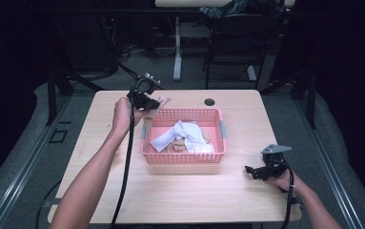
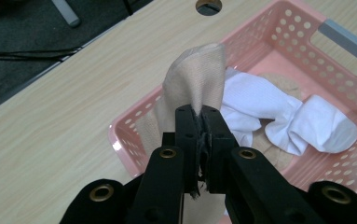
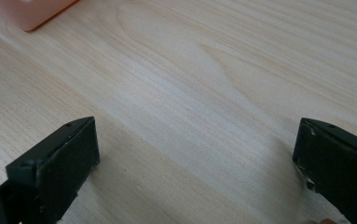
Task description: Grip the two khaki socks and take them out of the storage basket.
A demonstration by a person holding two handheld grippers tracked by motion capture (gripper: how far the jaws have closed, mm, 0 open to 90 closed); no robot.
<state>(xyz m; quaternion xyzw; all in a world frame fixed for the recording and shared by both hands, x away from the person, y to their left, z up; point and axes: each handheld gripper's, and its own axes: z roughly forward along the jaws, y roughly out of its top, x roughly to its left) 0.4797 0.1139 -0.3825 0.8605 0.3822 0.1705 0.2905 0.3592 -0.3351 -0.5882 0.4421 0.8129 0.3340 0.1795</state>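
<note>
A pale wood table [image 1: 180,191] is set in a dim room, with dark floor, cables and the legs of another desk seen beyond its far edge. A pink basket [image 1: 184,157] with perforated walls and grey handles is placed near the middle of the table, and white socks [image 1: 186,136] and tan ones are heaped inside it. The left gripper [image 2: 198,111] is held above the basket's far left corner, its jaws closed tight on a beige sock [image 2: 197,74], which is pinched at a fold and hangs over the basket's rim, its lower part still trailing down by the basket wall. The step in hand is judged to be the lifting of this sock out of the basket. Next, the sock must be raised until its tail is freed of the rim, then carried over bare table and released; care is called for so that the basket is not dragged along. The right gripper [image 1: 258,172] is rested low on the table, well right of the basket, its jaws spread wide with nothing between them. No brand, label or writing can be read anywhere.
</note>
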